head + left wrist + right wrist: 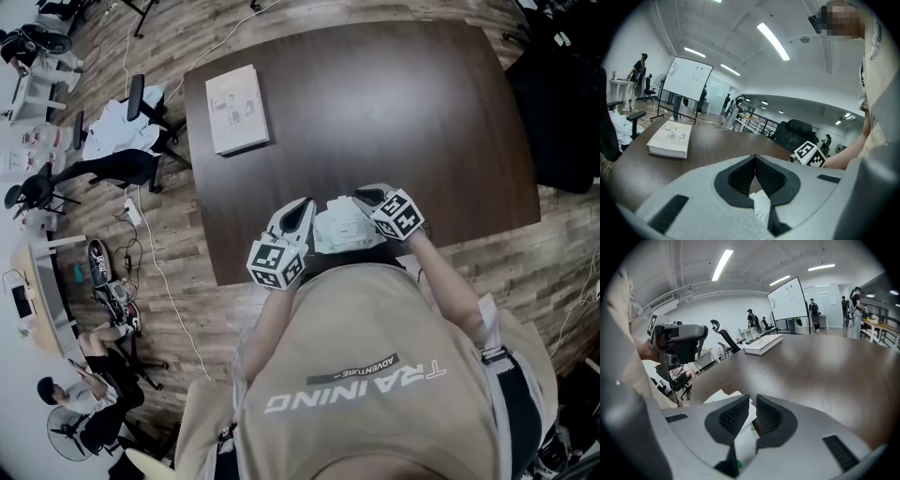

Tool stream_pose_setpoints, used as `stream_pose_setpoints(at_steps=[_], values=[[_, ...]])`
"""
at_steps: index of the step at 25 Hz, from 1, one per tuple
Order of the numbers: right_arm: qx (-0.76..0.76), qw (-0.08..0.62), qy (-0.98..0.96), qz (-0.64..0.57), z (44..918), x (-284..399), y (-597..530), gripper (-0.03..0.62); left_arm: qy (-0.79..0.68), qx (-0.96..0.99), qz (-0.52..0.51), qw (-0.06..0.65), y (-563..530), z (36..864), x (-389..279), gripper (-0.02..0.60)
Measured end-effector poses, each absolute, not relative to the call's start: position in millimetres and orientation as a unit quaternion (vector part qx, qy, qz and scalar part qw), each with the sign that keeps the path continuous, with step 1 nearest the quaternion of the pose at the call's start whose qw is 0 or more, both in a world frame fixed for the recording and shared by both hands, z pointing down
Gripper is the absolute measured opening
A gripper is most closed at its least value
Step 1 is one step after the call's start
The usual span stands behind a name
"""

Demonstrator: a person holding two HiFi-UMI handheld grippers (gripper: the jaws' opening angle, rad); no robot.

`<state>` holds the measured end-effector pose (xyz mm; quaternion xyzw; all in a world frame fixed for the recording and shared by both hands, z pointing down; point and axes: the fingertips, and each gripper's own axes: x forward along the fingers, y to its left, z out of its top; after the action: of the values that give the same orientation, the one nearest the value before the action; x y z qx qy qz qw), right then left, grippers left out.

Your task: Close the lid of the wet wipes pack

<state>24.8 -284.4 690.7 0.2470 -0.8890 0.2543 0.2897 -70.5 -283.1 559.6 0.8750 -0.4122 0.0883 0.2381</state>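
Observation:
The white wet wipes pack [339,230] lies on the dark table [375,103] near its front edge, between my two grippers. My left gripper [302,212] is at the pack's left side; its jaws [754,158] meet at the tips, and the white pack [761,206] shows below them. My right gripper [368,199] is at the pack's right side. In the right gripper view, its jaws [753,402] stand a narrow gap apart, with the pack's white film and a green mark [740,446] in that gap. I cannot see the lid itself.
A white book [236,109] lies at the table's far left corner. Office chairs [141,112] and cables are on the wooden floor to the left. A whiteboard [686,82] stands beyond the table, and people stand in the background.

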Motion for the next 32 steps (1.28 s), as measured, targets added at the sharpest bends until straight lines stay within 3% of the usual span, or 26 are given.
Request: stream_pose_setpoints(at_steps=[8,11,21,32], values=[[0.204,0.313,-0.885,0.278,714,26,-289,0.020,-0.430,0.858,0.087,0.267,-293,572,-67,0.009],[0.185,0.325,-0.884,0.281,720,25,-287,0.097,-0.430,0.856,0.081,0.275,-296,575,-62,0.009],[0.109,0.323,-0.876,0.341,728,18,-274,0.097,-0.434,0.856,0.106,0.260,-292,578,-58,0.009],[0.112,0.328,-0.887,0.305,714,15,-279,0.074,-0.460,0.847,0.098,0.248,-273,574,-74,0.009]])
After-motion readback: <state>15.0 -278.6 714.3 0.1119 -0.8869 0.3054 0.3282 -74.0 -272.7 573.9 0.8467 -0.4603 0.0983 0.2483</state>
